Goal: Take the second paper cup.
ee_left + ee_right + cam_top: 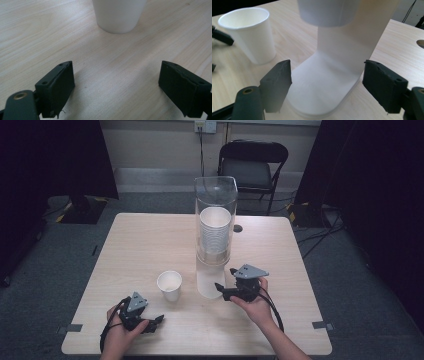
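cup (118,15) top cut off by frame | dispenser (342,50) upper part cut off | chair (252,167) legs behind dispenser

A black folding chair (253,160) stands behind the wooden table (145,240).

This looks like a lab or test room set up for recordings, not a home. A plain light-wood table (150,245) stands alone on grey carpet (350,285), and strips of tape mark the floor by its near corners. Black curtains (50,160) hang at the far left and far right, screening the space. Behind the table's far edge a black folding chair (252,165) sits against a bare pale wall, under a wall socket (205,126) with a cable dropping from it. More cables (312,237) trail across the carpet beyond the table's far right corner.
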Tool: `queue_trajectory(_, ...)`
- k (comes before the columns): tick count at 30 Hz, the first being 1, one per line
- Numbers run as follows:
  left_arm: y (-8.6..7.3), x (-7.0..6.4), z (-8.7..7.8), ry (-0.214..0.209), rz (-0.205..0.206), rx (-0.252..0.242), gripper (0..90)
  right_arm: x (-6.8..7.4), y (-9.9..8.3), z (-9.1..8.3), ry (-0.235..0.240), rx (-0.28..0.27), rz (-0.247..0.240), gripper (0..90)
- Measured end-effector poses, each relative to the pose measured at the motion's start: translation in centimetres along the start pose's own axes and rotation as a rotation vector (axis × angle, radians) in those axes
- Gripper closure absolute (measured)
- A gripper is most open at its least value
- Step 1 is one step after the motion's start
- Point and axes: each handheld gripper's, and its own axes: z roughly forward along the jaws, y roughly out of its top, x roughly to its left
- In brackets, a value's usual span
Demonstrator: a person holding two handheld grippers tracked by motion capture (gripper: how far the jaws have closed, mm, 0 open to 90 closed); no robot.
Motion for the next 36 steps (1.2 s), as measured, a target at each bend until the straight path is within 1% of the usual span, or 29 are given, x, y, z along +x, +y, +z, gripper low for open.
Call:
queue_trajectory(1, 0.0, 0.0, 0.0, -0.001, -0.002, 0.0, 12.7, -0.1, 0.1, 0.1, -0.003, -0.001, 0.006, 22.2)
queue_trajectory(2, 0.0, 0.0, 0.0, -0.001, -0.001, 0.0, 12.7, -0.2, 0.4, 0.3, 0.003, -0.009, 0.015, 22.2)
queue_trajectory(3, 0.0, 0.0, 0.0, -0.001, -0.001, 0.0, 12.7, -0.2, 0.5, 0.3, -0.003, -0.012, 0.018, 22.2)
queue_trajectory(5, 0.0, 0.0, 0.0, 0.0, 0.001, 0.0, 12.7, -0.5, 1.2, 0.6, -0.013, -0.046, 0.018, 22.5)
queue_trajectory(6, 0.0, 0.0, 0.0, -0.001, -0.001, 0.0, 12.7, -0.6, 1.4, 0.7, -0.013, -0.069, 0.032, 22.7)
queue_trajectory(8, 0.0, 0.0, 0.0, 0.0, -0.001, 0.0, 12.7, -0.7, 1.8, 0.9, -0.001, -0.075, 0.054, 22.6)
queue_trajectory(9, 0.0, 0.0, 0.0, -0.001, -0.001, 0.0, 12.7, -0.7, 2.0, 1.1, 0.007, -0.083, 0.058, 22.6)
queue_trajectory(10, 0.0, 0.0, 0.0, -0.001, -0.001, 0.0, 12.7, -0.6, 2.3, 1.1, 0.001, -0.082, 0.061, 22.6)
queue_trajectory(11, 0.0, 0.0, 0.0, 0.0, -0.001, 0.0, 12.7, -0.5, 2.4, 1.2, 0.007, -0.087, 0.065, 22.6)
queue_trajectory(13, 0.0, 0.0, 0.0, 0.0, -0.002, 0.0, 12.7, -0.2, 2.9, 1.4, 0.009, -0.103, 0.057, 23.3)
queue_trajectory(15, 0.0, 0.0, 0.0, 0.0, -0.001, 0.0, 12.7, 0.0, 3.2, 1.5, 0.0, -0.109, 0.041, 23.2)
queue_trajectory(18, 0.0, 0.0, 0.0, 0.0, -0.002, 0.0, 12.7, 0.3, 3.9, 1.8, -0.003, -0.127, 0.04, 23.4)
queue_trajectory(20, 0.0, 0.0, 0.0, 0.0, -0.001, 0.0, 12.7, 0.5, 4.5, 2.1, -0.001, -0.13, 0.027, 23.3)
queue_trajectory(22, 0.0, 0.0, 0.0, 0.0, -0.001, 0.0, 12.7, 0.5, 4.9, 2.3, -0.009, -0.131, 0.018, 23.7)
queue_trajectory(24, 0.0, 0.0, 0.0, -0.001, -0.001, -0.001, 12.7, 0.5, 5.2, 2.6, -0.014, -0.133, 0.035, 24.7)
queue_trajectory(25, 0.0, 0.0, 0.0, 0.0, -0.001, 0.0, 12.7, 0.5, 5.3, 2.7, -0.009, -0.138, 0.045, 25.3)
queue_trajectory(26, 0.0, 0.0, 0.0, 0.0, -0.001, 0.0, 12.7, 0.5, 5.2, 2.8, -0.01, -0.134, 0.042, 27.7)
queue_trajectory(27, 0.0, 0.0, 0.0, 0.0, -0.001, 0.0, 12.7, 0.5, 5.1, 2.9, -0.033, -0.13, 0.013, 32.3)
queue_trajectory(28, 0.0, 0.0, 0.0, 0.0, -0.002, 0.0, 12.7, 0.5, 5.0, 2.8, -0.034, -0.133, -0.006, 32.8)
queue_trajectory(29, 0.0, 0.0, 0.0, -0.001, -0.001, 0.0, 12.7, 0.3, 4.8, 2.8, -0.021, -0.142, -0.006, 33.0)
queue_trajectory(31, 0.0, 0.0, 0.0, -0.001, -0.002, -0.001, 12.7, 0.2, 4.6, 2.7, -0.014, -0.155, -0.012, 33.3)
queue_trajectory(33, 0.0, 0.0, 0.0, 0.0, -0.002, -0.001, 12.7, 0.3, 4.5, 2.8, -0.018, -0.163, -0.01, 33.5)
queue_trajectory(36, 0.0, 0.0, 0.0, 0.0, -0.001, -0.001, 12.7, 0.3, 4.1, 2.9, -0.029, -0.181, -0.024, 33.7)
